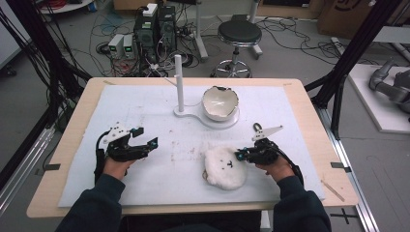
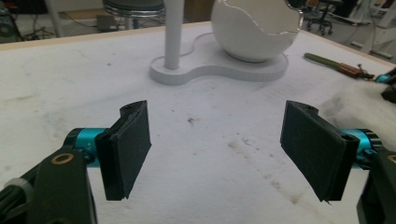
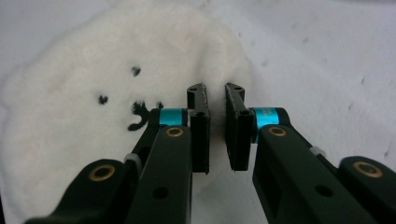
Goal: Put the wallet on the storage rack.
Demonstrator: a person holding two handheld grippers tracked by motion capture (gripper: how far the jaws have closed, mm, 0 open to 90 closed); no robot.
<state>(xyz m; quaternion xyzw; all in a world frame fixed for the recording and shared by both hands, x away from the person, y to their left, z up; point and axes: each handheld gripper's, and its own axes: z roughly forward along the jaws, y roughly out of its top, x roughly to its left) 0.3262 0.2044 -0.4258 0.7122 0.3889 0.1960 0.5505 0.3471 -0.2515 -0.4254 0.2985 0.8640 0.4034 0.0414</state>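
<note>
White plush toy lay flat on the desk, right hand-held gripper clenched on its near edge fur, left hand-held gripper released, well apart from it.

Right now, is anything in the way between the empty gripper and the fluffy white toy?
Nothing visible. The left gripper is open over bare white mat, and the mat between it and the plush holds no object. The right gripper is already shut on the plush's edge. The eggshell bowl and post stand farther back.
</note>
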